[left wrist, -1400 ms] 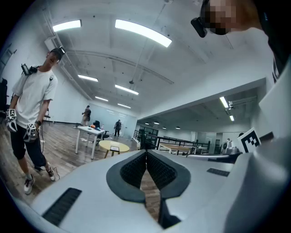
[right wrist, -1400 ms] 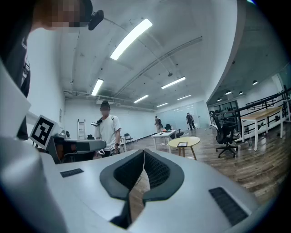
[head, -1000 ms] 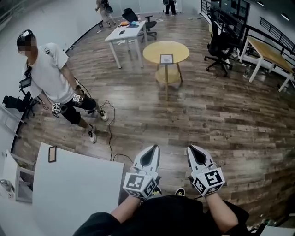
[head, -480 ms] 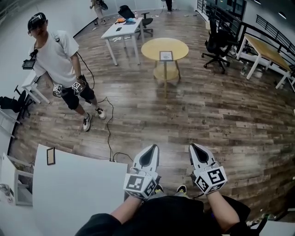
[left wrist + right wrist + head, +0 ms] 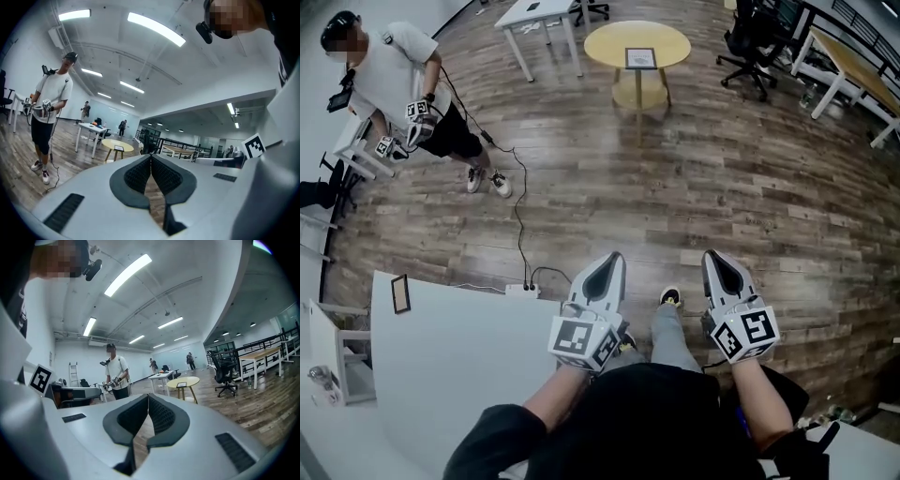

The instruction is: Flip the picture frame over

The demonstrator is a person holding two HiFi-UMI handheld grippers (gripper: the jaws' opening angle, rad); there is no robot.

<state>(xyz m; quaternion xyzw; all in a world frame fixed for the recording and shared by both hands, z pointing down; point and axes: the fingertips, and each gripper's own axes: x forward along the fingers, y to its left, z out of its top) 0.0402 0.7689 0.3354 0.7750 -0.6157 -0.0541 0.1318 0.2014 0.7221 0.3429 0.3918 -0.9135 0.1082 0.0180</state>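
Note:
A small picture frame (image 5: 640, 58) lies on the round yellow table (image 5: 609, 37) far across the wooden floor; the same table (image 5: 117, 145) (image 5: 183, 381) shows small in both gripper views. A second dark-edged frame (image 5: 400, 293) lies on the white table (image 5: 441, 375) at my left. My left gripper (image 5: 611, 259) and right gripper (image 5: 715, 255) are held side by side in front of my body, over the floor, far from both frames. In each gripper view the jaws meet at the tips, left gripper (image 5: 151, 157) and right gripper (image 5: 148, 397), with nothing between them.
A person in a white shirt (image 5: 389, 75) stands at the far left holding two grippers. A cable runs to a power strip (image 5: 517, 290) by the white table's edge. An office chair (image 5: 750, 52) and a wooden desk (image 5: 853, 56) stand at the far right.
The head view has tipped further down: the round table and the person have slid toward the top edge, and my legs now show. Both grippers stay shut and have drifted slightly apart.

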